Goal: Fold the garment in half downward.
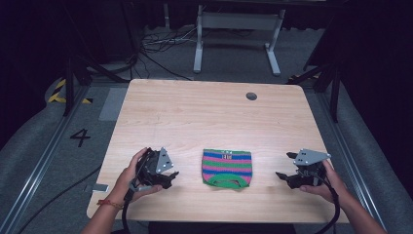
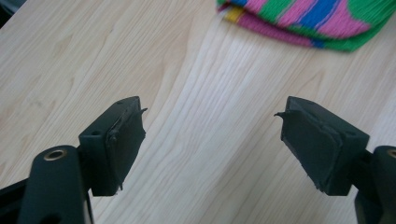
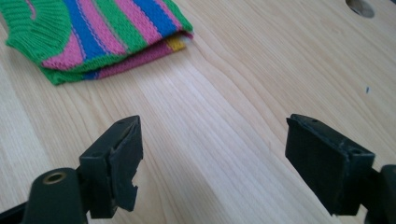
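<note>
A small knitted garment (image 1: 227,168) with green, pink and blue stripes lies folded flat near the front middle of the wooden table (image 1: 204,117). My left gripper (image 1: 168,177) rests to its left, held by a hand, and points toward it. The left gripper view has its jaws (image 2: 210,112) wide apart over bare wood, with the garment's edge (image 2: 308,18) beyond them. My right gripper (image 1: 285,165) sits to the garment's right, also pointing inward. Its jaws (image 3: 213,120) stand open with nothing between them, and the garment (image 3: 102,32) lies ahead at the upper left.
A round cable hole (image 1: 251,96) sits in the table's far right part, also visible from the right gripper as the hole (image 3: 360,7). Behind the table stand a white desk frame (image 1: 237,29) and loose floor cables (image 1: 160,44). A "4" mark (image 1: 80,137) is on the floor at left.
</note>
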Available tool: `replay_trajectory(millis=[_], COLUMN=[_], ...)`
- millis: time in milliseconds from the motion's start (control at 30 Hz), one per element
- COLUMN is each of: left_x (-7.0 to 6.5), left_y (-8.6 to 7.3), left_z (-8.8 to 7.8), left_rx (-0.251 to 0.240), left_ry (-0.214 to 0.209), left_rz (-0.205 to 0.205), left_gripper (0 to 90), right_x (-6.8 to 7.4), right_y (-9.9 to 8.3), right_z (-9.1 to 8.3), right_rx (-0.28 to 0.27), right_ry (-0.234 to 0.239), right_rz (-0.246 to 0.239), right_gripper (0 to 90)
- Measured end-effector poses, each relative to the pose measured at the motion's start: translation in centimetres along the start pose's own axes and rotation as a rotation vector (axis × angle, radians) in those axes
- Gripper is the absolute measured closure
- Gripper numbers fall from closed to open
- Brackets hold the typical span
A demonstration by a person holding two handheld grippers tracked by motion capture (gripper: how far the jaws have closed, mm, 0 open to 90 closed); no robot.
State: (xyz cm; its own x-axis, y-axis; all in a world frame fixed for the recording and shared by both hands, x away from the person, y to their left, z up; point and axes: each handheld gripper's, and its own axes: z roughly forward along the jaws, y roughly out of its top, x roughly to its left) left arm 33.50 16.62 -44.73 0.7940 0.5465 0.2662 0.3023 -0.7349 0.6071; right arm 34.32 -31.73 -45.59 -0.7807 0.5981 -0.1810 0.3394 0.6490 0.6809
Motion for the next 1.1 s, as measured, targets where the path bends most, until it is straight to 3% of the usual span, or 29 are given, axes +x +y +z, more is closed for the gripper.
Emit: replay_trajectory(millis=[500, 833, 1100], left_x=[1.5, 2.0, 2.1], left_y=[-4.4, -7.1, -8.6], left_z=[-1.3, -1.2, -1.6], left_rx=[0.015, 0.025, 0.027], left_ry=[0.02, -0.03, -0.032], left_rz=[-0.102, -0.182, -0.231], left_gripper=[18.3, 18.2, 17.1], right_x=[-1.8, -2.5, -2.6], right_y=[-4.0, -6.7, -8.5], right_z=[-1.3, -2.0, -2.4], right_rx=[0.005, 0.021, 0.023], right_ry=[-0.054, -0.045, -0.047], right_rz=[0.105, 0.137, 0.173], right_gripper=[17.8, 17.8, 18.3])
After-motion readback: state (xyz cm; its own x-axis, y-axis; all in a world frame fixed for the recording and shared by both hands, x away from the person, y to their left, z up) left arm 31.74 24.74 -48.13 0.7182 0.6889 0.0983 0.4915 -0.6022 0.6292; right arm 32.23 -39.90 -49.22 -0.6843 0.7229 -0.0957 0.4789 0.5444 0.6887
